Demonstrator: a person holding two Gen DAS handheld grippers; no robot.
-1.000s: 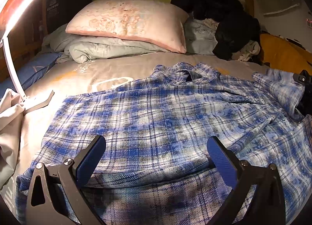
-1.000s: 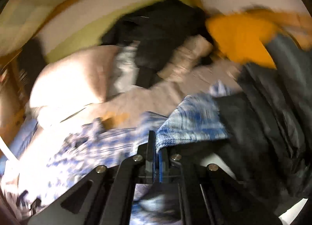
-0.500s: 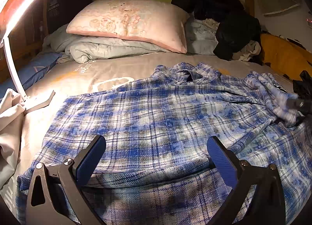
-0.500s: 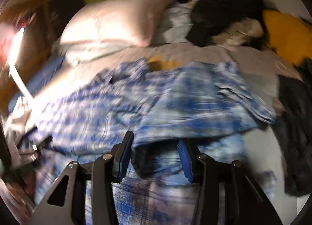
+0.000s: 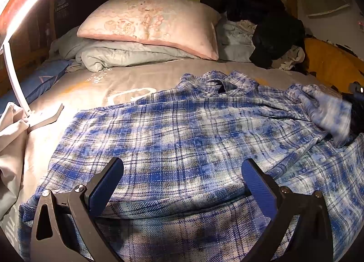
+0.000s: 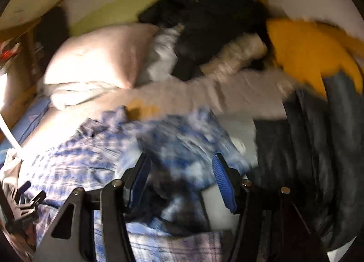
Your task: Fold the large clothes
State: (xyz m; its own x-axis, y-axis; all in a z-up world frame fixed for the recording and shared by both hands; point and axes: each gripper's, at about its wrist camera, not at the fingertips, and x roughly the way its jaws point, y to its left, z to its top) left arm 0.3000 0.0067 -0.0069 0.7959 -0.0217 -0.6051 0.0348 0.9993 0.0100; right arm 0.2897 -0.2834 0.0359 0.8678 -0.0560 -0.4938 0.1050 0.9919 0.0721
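Now, shirt: spread flat on the bed, sleeve dropped across its right side.
Right gripper: jaws just opened, empty over the sleeve.
Left gripper: jaws wide, empty, above the hem.
Tip: smooth the sleeve before the next fold.

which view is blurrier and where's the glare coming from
Right wrist view: motion blur smears the plaid shirt and black clothes pile, though the open right gripper stays sharp. Left wrist view: crisp, apart from the blurred sleeve at the right edge; the lamp at top left blows out and washes the bedsheet below it. Both show fisheye bending at the edges.
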